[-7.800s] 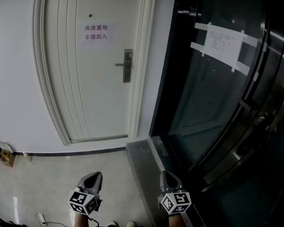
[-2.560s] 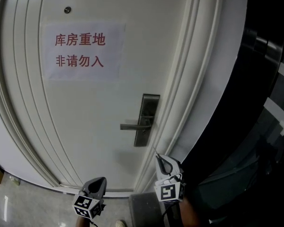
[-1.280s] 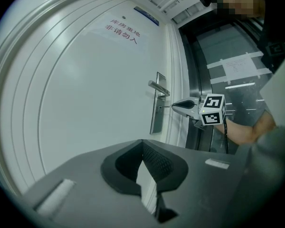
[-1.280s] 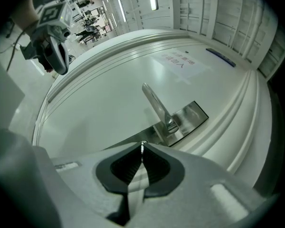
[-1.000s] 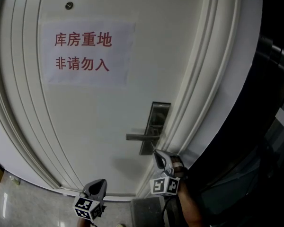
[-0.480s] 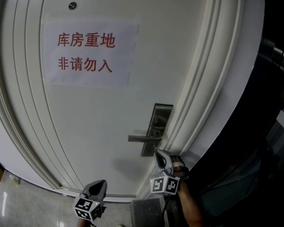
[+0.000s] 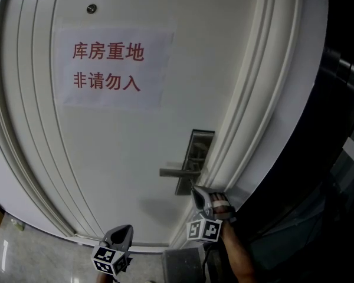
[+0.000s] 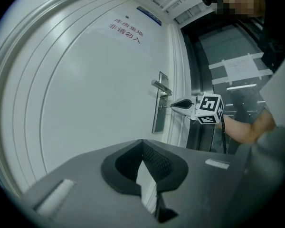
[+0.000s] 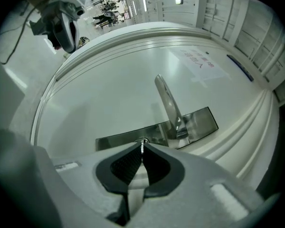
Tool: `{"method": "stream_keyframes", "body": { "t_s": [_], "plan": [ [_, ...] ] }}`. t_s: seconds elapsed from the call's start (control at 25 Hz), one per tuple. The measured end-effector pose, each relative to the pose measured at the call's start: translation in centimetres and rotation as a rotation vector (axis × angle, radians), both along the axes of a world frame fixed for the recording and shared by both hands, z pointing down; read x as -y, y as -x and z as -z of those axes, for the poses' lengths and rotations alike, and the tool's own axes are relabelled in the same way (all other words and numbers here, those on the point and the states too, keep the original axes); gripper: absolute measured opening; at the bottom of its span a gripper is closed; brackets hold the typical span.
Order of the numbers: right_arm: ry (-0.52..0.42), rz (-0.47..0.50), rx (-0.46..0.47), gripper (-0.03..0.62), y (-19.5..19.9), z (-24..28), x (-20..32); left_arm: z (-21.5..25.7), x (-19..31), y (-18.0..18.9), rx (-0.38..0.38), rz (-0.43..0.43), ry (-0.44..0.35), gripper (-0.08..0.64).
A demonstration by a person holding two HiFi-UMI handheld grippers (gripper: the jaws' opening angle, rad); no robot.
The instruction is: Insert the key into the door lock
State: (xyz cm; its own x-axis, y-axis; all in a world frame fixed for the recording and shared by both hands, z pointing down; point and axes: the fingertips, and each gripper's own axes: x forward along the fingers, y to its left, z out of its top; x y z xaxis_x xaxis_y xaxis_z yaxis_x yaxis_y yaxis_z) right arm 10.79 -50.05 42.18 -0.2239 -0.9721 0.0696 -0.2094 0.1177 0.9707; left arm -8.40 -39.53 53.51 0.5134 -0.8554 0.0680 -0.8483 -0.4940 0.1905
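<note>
Silvery metal, thin as a blade seen edge-on: the key (image 9: 142,145) is pinched between the tips of the right tool (image 9: 142,149), whose dark pads press together on it. Its long axis follows the tool's own line. In the right gripper view it points to 12 o'clock, straight at the steel lock plate (image 9: 199,122), with its tip at the round keyhole (image 9: 143,140). Whether it has gone in, I cannot tell. The lever handle (image 9: 167,101) reaches from the plate toward 11 o'clock.

From the head view, the right tool sits at 6 o'clock just under the plate on the white door (image 7: 124,152). The left tool (image 7: 123,232) hangs at 7 o'clock from the handle, well apart, its tips pressed together on nothing. A paper notice (image 7: 115,66) with red characters is at 11 o'clock.
</note>
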Motion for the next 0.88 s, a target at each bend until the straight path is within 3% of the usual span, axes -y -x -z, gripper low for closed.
{"method": "stream_keyframes", "body": {
  "t_s": [0.28,0.88],
  "plan": [
    [-0.019,-0.012,-0.061,0.011,0.30,0.01,0.06,0.05,-0.38,0.09,-0.003,-0.004,0.001,0.002],
    [-0.008,-0.025,-0.100,0.011,0.37,-0.15,0.25,0.03,-0.65,0.60,-0.005,0.000,-0.002,0.002]
  ]
}}
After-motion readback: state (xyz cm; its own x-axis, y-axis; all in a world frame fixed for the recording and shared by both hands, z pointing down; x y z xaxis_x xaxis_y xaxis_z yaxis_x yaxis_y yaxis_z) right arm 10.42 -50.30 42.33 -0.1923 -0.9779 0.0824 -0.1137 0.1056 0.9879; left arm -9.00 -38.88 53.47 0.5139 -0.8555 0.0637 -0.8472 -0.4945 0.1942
